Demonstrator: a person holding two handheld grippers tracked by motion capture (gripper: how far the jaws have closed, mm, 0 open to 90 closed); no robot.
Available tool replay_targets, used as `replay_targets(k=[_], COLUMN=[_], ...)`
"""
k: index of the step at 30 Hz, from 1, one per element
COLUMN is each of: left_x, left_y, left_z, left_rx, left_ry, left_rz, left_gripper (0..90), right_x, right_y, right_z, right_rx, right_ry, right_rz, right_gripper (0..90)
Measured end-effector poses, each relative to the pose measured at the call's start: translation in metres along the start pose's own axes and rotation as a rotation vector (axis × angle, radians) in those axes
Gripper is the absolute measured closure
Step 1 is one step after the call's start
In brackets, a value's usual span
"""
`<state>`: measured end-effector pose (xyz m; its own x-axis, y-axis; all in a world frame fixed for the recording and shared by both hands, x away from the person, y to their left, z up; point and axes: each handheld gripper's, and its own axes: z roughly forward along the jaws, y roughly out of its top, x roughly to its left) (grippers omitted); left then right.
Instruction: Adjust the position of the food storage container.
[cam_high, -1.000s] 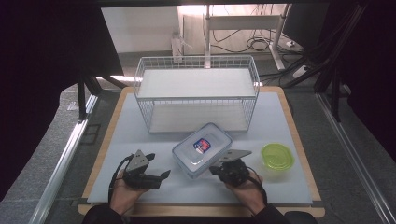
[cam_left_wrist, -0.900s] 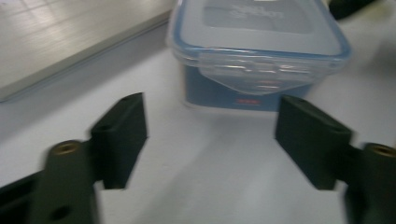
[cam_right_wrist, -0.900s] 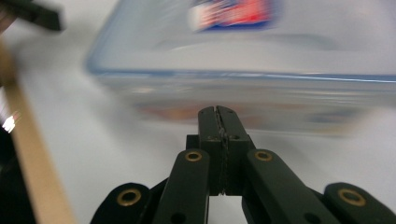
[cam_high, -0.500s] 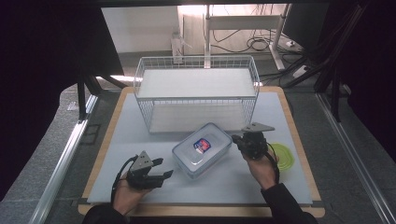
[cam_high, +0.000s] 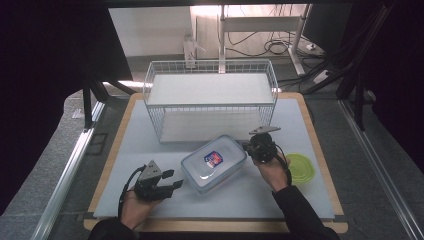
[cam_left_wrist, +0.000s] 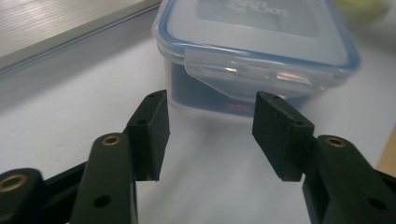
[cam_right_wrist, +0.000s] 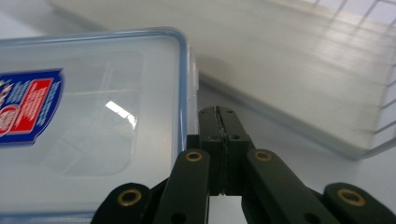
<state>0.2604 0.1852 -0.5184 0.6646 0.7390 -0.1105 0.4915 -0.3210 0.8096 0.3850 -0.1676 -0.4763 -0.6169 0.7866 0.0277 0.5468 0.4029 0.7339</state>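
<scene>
Jaws: left gripper (cam_left_wrist: 210, 135) closing, empty; right gripper (cam_right_wrist: 219, 128) clenched; one container (cam_high: 214, 162), one wire basket (cam_high: 210, 102).

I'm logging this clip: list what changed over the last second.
The right gripper, jaws shut and empty, moved from the near edge of the clear rectangular plastic container with the blue-rimmed lid up to its far right corner. The left gripper stayed put; its jaws have just been closing, nothing between them. Container, white wire basket and green round lid unmoved.
</scene>
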Motion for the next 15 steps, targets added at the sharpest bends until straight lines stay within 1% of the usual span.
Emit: replay_targets(k=[1,2,3,4,5,6,7,8,9,10,11,12,13,15], left_x=[0.002,0.002,0.004,0.007,0.008,0.008,0.012,0.014,0.014,0.016,0.018,0.018,0.019,0.019], left_y=[0.000,0.000,-0.001,-0.002,-0.002,-0.002,-0.004,-0.005,-0.005,-0.006,-0.006,-0.007,-0.007,-0.007], left_z=[-0.001,-0.001,-0.002,-0.002,-0.003,-0.003,-0.005,-0.006,-0.006,-0.006,-0.006,-0.005,-0.006,-0.006], left_rx=[0.005,0.005,0.008,0.023,0.032,0.032,0.048,0.057,0.057,0.068,0.086,0.104,0.109,0.108], left_ry=[0.004,0.004,0.007,0.002,0.000,0.000,-0.010,-0.008,-0.008,-0.007,-0.013,-0.005,-0.006,-0.003], left_rz=[-0.012,-0.012,-0.024,-0.043,-0.047,-0.047,-0.069,-0.085,-0.085,-0.100,-0.112,-0.118,-0.120,-0.120], left_gripper=[49.1,50.6,50.6,54.3,55.8,59.1,61.7,63.5,65.8,65.8,68.2,73.2,74.3,75.4], right_x=[0.002,0.005,0.005,0.010,0.014,0.018,0.021,0.022,0.024,0.024,0.026,0.031,0.033,0.033], right_y=[-0.002,-0.004,-0.004,-0.009,-0.013,-0.017,-0.021,-0.025,-0.027,-0.027,-0.029,-0.031,-0.032,-0.032], right_z=[-0.002,-0.004,-0.004,-0.007,-0.009,-0.010,-0.011,-0.013,-0.014,-0.014,-0.015,-0.016,-0.017,-0.018], right_rx=[0.000,-0.001,-0.001,0.001,0.001,-0.004,-0.015,-0.021,-0.019,-0.019,-0.015,-0.009,-0.005,-0.002], right_ry=[0.013,0.023,0.023,0.038,0.049,0.039,0.039,0.058,0.080,0.080,0.092,0.110,0.110,0.118], right_rz=[-0.001,0.002,0.002,0.001,-0.002,-0.009,-0.004,0.015,0.030,0.030,0.028,0.009,-0.002,-0.003], right_gripper=[90.0,90.0,90.0,90.0,90.0,90.0,90.0,90.0,90.0,90.0,90.0,90.0,90.0,90.0])
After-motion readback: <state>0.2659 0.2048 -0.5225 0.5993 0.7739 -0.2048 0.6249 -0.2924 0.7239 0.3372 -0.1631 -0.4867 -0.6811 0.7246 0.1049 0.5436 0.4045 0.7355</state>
